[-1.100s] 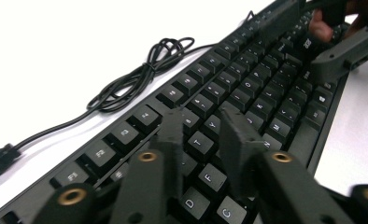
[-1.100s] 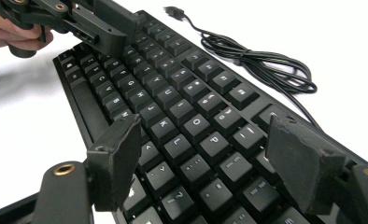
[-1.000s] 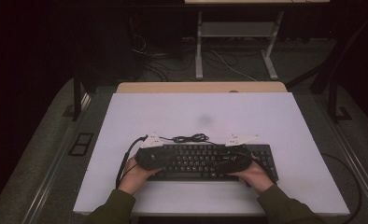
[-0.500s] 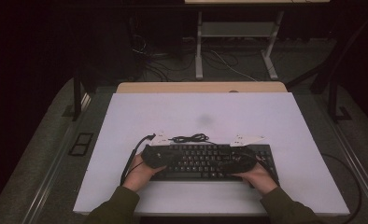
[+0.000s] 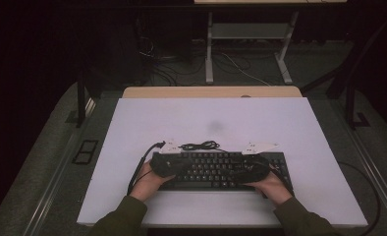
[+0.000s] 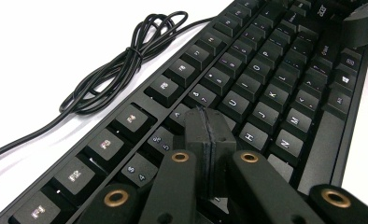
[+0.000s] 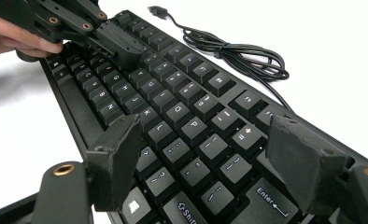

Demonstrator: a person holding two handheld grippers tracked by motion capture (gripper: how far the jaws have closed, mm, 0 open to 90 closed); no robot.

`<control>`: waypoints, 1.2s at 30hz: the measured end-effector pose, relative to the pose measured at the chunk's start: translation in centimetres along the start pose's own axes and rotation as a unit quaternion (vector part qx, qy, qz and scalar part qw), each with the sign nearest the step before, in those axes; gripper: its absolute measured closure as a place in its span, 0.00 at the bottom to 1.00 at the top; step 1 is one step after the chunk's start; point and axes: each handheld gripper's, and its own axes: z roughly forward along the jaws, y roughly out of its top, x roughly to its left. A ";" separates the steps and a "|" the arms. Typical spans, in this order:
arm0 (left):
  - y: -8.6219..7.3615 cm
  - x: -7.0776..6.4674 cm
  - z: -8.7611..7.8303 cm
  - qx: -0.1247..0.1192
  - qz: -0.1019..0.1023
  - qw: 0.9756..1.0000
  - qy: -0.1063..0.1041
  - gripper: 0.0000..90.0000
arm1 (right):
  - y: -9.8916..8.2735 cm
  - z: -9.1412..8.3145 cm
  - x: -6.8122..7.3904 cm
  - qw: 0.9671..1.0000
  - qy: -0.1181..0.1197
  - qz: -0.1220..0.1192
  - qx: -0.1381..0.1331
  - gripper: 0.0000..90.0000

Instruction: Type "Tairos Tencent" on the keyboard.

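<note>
A black keyboard (image 5: 216, 169) lies on the white table (image 5: 211, 118) near its front edge, and both hands hold grippers over it. My left gripper (image 5: 164, 164) is shut, its two pads pressed flat together with nothing between them, low over the number and upper letter rows (image 6: 204, 116). From the right gripper view it reaches in over the keyboard's far end (image 7: 126, 51). My right gripper (image 5: 253, 167) stands open, its jaws (image 7: 208, 154) spread wide above the keys near Enter and Shift without touching them.
The keyboard's black cable (image 5: 199, 145) lies bundled in a loop on the table just behind it (image 6: 121, 65), ending in a USB plug (image 7: 156, 9). A wooden strip (image 5: 211, 92) edges the table's far side. Dark floor and desk legs lie beyond.
</note>
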 end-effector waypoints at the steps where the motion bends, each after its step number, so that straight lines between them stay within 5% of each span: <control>1: 0.0 0.0 0.0 0.000 0.001 1.000 0.000 0.98 | 0.0 0.0 0.0 1.000 0.000 0.000 0.000 0.30; 19: 0.3 -0.2 -0.7 -0.029 -0.015 0.999 -0.012 0.91 | 0.0 -0.3 -0.3 1.000 0.011 0.001 -0.005 0.30; 36: 0.0 0.0 -2.0 -0.055 -0.031 0.998 -0.001 0.54 | 0.0 -0.8 -1.4 1.000 0.008 0.003 -0.019 0.29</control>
